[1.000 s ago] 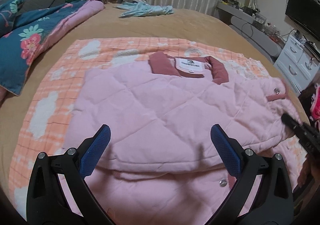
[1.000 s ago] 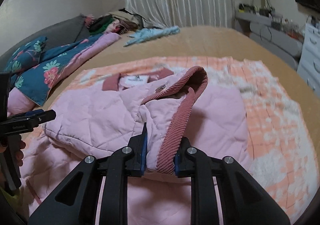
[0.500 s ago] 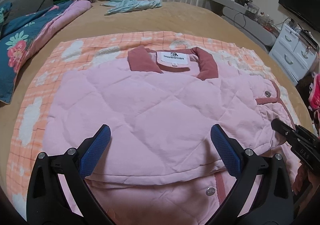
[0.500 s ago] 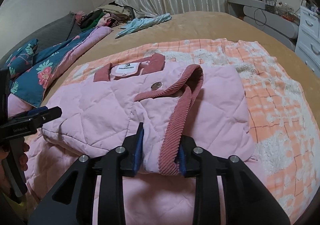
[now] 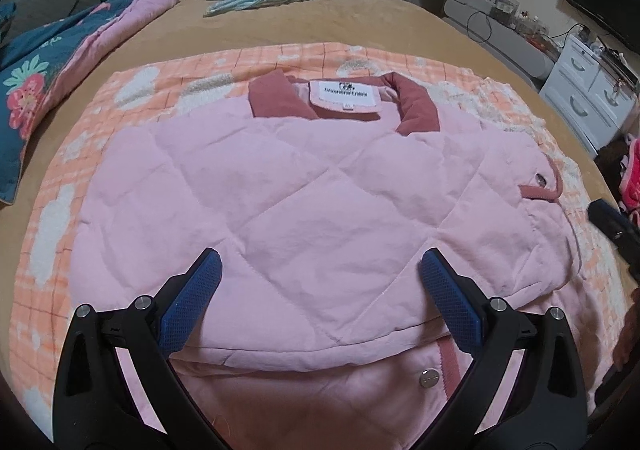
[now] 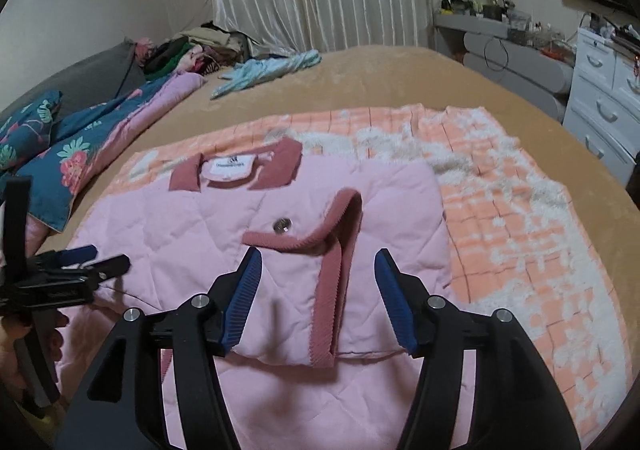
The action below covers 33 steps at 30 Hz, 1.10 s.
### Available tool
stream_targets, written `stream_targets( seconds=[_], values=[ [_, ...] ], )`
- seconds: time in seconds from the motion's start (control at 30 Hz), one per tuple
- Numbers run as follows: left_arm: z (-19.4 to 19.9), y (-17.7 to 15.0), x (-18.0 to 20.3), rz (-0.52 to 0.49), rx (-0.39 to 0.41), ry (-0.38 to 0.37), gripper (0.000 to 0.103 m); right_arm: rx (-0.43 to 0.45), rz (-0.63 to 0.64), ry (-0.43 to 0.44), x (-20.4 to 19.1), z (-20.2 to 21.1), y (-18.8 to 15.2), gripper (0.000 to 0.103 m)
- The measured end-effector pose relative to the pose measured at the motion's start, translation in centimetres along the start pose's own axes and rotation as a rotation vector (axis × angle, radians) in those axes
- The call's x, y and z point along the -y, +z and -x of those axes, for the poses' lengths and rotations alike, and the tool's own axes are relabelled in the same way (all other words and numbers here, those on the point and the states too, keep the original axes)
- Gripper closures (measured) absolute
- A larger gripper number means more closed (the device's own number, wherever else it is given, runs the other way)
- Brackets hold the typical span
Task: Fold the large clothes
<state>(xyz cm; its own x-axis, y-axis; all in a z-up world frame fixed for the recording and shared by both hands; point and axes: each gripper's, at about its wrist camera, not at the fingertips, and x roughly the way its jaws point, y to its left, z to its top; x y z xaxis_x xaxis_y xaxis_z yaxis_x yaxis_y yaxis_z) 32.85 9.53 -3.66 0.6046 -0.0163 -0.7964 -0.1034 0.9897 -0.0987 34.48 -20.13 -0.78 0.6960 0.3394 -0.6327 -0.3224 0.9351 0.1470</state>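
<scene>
Right tool [image 6: 318, 302] is letting go: its jaws have just been opening and are now standing apart, the sleeve [image 6: 316, 282] lying loose between them, pads clear; I am easing it straight back so the ribbed cuff is not snagging. Left tool [image 5: 320, 298] is hanging wide open, holding nothing, over the jacket [image 5: 304, 209], which is lying folded on the orange blanket [image 5: 52, 234] on the bed [image 5: 360, 21]; I am judging the lower hem as the next hold.
</scene>
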Motion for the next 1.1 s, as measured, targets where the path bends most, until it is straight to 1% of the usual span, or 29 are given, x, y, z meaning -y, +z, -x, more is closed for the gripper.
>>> stream_targets(
  seconds=[0.13,0.23,0.3,0.57,0.67,0.77,0.87,1.0,1.1],
  values=[
    [-1.0,-0.5,-1.1,0.019,-0.018,0.021,0.009,-0.003,0.059,0.043,-1.4,0.2,0.0,0.045],
    [-1.7,-1.0,-2.3,0.055,-0.033,0.001,0.008,-0.025,0.108,0.082,-3.0,0.0,-0.3,0.045],
    [-2.0,-1.3,-2.5,0.057,-0.034,-0.002,0.008,-0.044,0.134,0.101,-4.0,-0.4,-0.5,0.046],
    [-2.4,-1.7,-2.7,0.044,-0.038,-0.005,0.008,-0.103,0.181,0.110,-5.6,-2.0,-1.6,0.045],
    [-2.6,-1.8,-2.9,0.048,-0.039,-0.008,0.008,-0.124,0.198,0.104,-6.0,-2.6,-2.0,0.044],
    [-2.7,-1.8,-3.0,0.048,-0.039,-0.008,0.008,-0.162,0.188,0.096,-5.8,-3.6,-2.5,0.043],
    [-2.7,-1.8,-3.0,0.049,-0.038,-0.006,0.008,-0.201,0.159,0.107,-5.3,-4.9,-3.0,0.043],
    [-2.7,-1.9,-3.0,0.048,-0.038,-0.006,0.008,-0.232,0.122,0.119,-4.8,-6.0,-3.5,0.043],
    [-2.8,-1.9,-3.1,0.047,-0.037,-0.003,0.008,-0.240,0.122,0.111,-4.7,-6.5,-3.8,0.043]
  ],
)
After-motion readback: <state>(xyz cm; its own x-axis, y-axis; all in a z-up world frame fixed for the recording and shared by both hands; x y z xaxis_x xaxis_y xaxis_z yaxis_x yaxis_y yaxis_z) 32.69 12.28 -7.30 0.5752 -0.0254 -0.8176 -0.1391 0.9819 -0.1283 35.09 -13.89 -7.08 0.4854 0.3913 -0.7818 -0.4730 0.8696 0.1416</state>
